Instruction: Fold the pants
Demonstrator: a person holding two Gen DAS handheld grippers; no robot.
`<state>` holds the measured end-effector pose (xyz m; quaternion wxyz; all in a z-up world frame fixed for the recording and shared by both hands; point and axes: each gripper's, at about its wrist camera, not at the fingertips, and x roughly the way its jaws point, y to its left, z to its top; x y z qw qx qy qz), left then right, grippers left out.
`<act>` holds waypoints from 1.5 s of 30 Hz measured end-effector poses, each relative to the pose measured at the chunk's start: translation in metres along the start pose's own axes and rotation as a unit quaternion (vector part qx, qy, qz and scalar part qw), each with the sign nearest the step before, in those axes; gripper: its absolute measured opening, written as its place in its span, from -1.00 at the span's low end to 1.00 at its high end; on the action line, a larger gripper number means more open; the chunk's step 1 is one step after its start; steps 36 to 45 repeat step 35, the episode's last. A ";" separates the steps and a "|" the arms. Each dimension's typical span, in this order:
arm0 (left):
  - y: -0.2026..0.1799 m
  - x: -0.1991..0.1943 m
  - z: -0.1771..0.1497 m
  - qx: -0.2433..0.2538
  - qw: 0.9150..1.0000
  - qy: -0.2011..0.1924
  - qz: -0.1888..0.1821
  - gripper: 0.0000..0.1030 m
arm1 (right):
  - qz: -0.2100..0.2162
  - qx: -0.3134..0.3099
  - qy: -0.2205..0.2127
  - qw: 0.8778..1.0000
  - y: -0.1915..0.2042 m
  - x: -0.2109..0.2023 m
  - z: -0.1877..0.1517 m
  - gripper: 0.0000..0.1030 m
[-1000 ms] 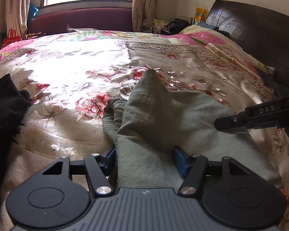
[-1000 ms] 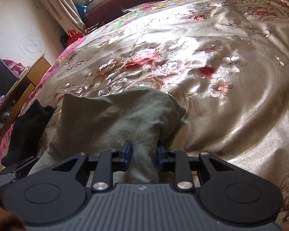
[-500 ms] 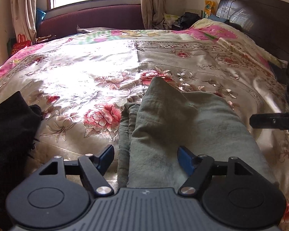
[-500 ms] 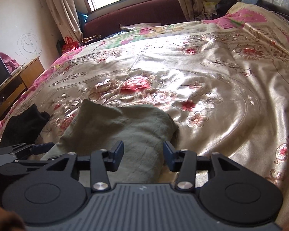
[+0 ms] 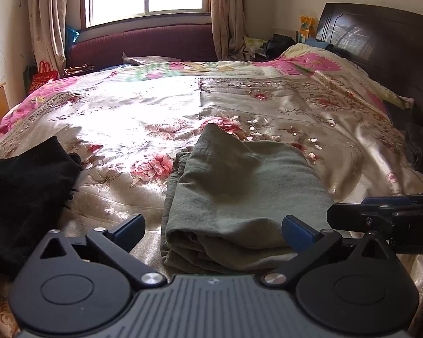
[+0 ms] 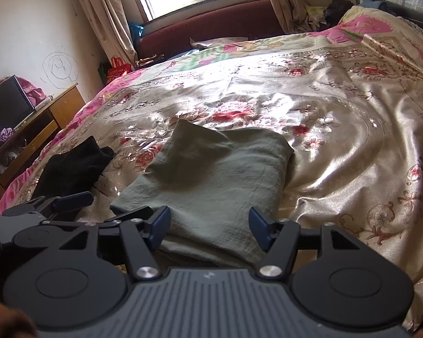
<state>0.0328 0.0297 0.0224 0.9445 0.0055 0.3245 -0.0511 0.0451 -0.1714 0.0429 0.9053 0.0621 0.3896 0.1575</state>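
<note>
Left wrist view looks down over the folded olive-green pants [image 5: 239, 197], a thick bundle lying on the floral bedspread [image 5: 127, 118] just ahead of both tools. The left hand-held gripper [image 5: 213, 229] is still widening, its jaws apart and nothing pinched, the bundle's near edge below and between them. The right hand-held gripper [image 6: 208, 225] is opening too, clear of the cloth. The bundle's long axis runs away from both hands toward the window. Both sit about equally near; the left faces the layered edge, the right the smoother side. A black garment [image 5: 22, 191] lies apart to the left.
</note>
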 end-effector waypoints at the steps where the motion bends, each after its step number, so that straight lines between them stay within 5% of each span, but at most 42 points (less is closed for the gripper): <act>1: 0.000 -0.001 -0.001 -0.003 1.000 0.001 -0.001 1.00 | -0.001 0.001 -0.001 1.000 0.000 -0.002 -0.001 0.27; 45: -0.004 -0.001 -0.021 -0.004 0.999 0.032 0.018 1.00 | -0.008 0.025 0.023 0.999 -0.003 0.001 -0.024 0.39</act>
